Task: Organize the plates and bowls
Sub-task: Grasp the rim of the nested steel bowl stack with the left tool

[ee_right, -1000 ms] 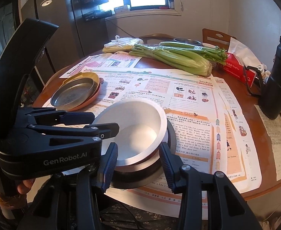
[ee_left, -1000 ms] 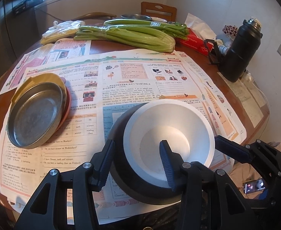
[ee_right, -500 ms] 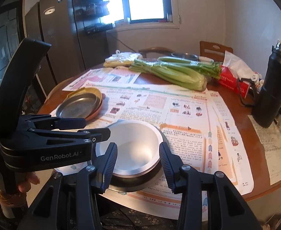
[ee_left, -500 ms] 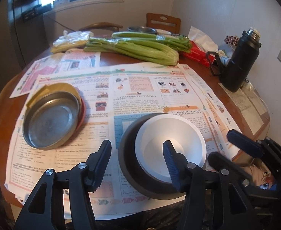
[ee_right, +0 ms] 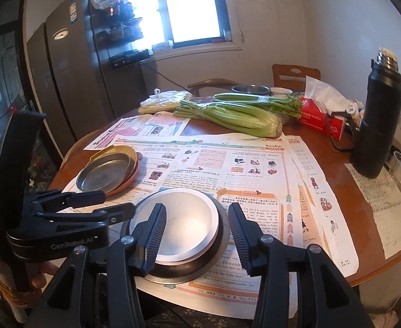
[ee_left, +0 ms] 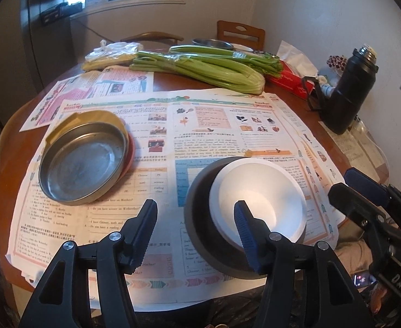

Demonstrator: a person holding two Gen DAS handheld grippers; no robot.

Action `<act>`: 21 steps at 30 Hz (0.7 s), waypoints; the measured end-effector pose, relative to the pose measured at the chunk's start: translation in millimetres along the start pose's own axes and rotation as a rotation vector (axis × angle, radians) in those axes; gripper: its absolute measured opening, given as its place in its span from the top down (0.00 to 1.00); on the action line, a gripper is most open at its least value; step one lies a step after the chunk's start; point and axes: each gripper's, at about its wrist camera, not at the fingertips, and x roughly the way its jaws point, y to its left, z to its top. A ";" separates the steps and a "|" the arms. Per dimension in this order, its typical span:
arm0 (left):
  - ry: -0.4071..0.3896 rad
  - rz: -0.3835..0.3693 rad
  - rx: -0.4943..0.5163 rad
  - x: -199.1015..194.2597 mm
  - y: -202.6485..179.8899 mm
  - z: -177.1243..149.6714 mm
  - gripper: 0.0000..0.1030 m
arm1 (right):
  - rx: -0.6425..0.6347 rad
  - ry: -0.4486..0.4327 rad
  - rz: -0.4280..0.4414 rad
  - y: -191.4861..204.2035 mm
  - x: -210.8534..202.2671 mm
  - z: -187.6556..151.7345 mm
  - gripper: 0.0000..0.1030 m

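Left wrist view: the left gripper (ee_left: pixel 195 216) hangs over the near edge of the round table (ee_left: pixel 6 142) with its jaws spread wide and nothing between them. Its right finger crosses in front of the white bowl (ee_left: pixel 257 191), which sits nested inside a dark bowl (ee_left: pixel 200 207) on the newspaper (ee_left: pixel 214 125). To the left lies a stack of plates: a metal plate (ee_left: pixel 82 161) on top, a gold plate (ee_left: pixel 91 117) and an orange plate (ee_left: pixel 130 153) showing beneath it. Across the far side of the table lie celery bunches (ee_left: pixel 205 68), a yellow bag (ee_left: pixel 110 54), a red tissue box (ee_left: pixel 290 79) and a black thermos (ee_left: pixel 350 93). The right gripper (ee_left: pixel 364 188) enters at the right edge, just beside the nested bowls.

Right wrist view: the right gripper (ee_right: pixel 196 227) is also wide apart and empty, its fingers framing the white bowl (ee_right: pixel 178 218) and the dark bowl (ee_right: pixel 219 246) from the near side without touching them. The left gripper (ee_right: pixel 104 202) reaches in from the left, close to the bowl's rim, between it and the metal plate (ee_right: pixel 104 172). Behind stand the celery bunches (ee_right: pixel 233 114), the thermos (ee_right: pixel 375 120), a wooden chair (ee_right: pixel 296 75) and a dark fridge (ee_right: pixel 72 68).
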 end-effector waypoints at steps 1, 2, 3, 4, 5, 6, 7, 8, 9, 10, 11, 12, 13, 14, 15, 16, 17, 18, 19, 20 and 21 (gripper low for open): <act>0.000 -0.001 -0.005 -0.4 2.0 -0.3 0.42 | 0.010 0.004 0.000 -2.2 1.0 0.1 0.53; 0.000 -0.001 -0.009 -0.7 3.4 -0.5 0.41 | 0.017 0.007 0.000 -3.8 1.6 0.1 0.53; -0.001 0.000 -0.013 -1.2 5.0 -0.7 0.41 | 0.023 0.010 -0.001 -5.4 2.1 -0.1 0.53; -0.005 0.005 -0.017 -2.1 6.6 -0.9 0.41 | 0.028 0.014 -0.003 -7.2 2.8 -0.3 0.52; -0.011 0.012 -0.019 -2.9 8.4 -1.0 0.41 | 0.034 0.018 -0.007 -8.8 3.6 -0.3 0.52; -0.012 0.014 -0.024 -2.9 10.3 -1.1 0.41 | 0.042 0.023 -0.013 -10.8 4.7 -0.6 0.52; -0.008 0.010 -0.034 -2.1 12.6 -1.4 0.41 | 0.054 0.031 -0.018 -13.8 6.7 -1.0 0.52; -0.005 0.005 -0.039 -1.0 13.8 -1.5 0.41 | 0.063 0.038 -0.018 -16.2 8.3 -1.4 0.52; 0.000 -0.002 -0.044 0.8 14.7 -2.0 0.41 | 0.073 0.048 -0.018 -19.2 10.5 -2.0 0.52; 0.007 -0.010 -0.050 3.0 15.1 -2.7 0.41 | 0.087 0.059 -0.021 -22.4 13.4 -2.9 0.51; 0.012 -0.018 -0.052 4.8 15.1 -3.0 0.41 | 0.098 0.070 -0.022 -24.5 16.1 -3.5 0.51; 0.018 -0.029 -0.055 7.3 14.2 -3.2 0.41 | 0.108 0.083 -0.020 -26.7 19.5 -4.4 0.51; 0.024 -0.038 -0.059 9.6 13.4 -3.5 0.41 | 0.120 0.099 -0.014 -28.8 23.2 -5.7 0.51; 0.029 -0.045 -0.062 12.1 12.1 -3.5 0.41 | 0.128 0.110 -0.007 -30.0 26.2 -6.7 0.51; 0.035 -0.050 -0.062 14.5 10.7 -3.8 0.41 | 0.135 0.121 0.003 -31.1 29.0 -7.7 0.51; 0.043 -0.051 -0.064 17.5 9.2 -3.8 0.41 | 0.143 0.131 0.016 -32.0 31.7 -8.7 0.51; 0.045 -0.052 -0.065 18.7 8.2 -3.8 0.41 | 0.148 0.138 0.027 -32.0 34.0 -9.7 0.51; 0.048 -0.053 -0.063 20.6 6.7 -3.6 0.41 | 0.151 0.142 0.035 -31.8 35.6 -10.4 0.51; 0.053 -0.052 -0.061 23.4 5.0 -3.3 0.41 | 0.151 0.147 0.043 -31.0 37.4 -11.3 0.51; 0.056 -0.052 -0.061 24.9 4.1 -3.1 0.41 | 0.150 0.151 0.047 -29.8 39.4 -12.0 0.51; 0.060 -0.051 -0.062 26.3 3.4 -3.0 0.41 | 0.148 0.155 0.050 -28.6 41.4 -12.8 0.51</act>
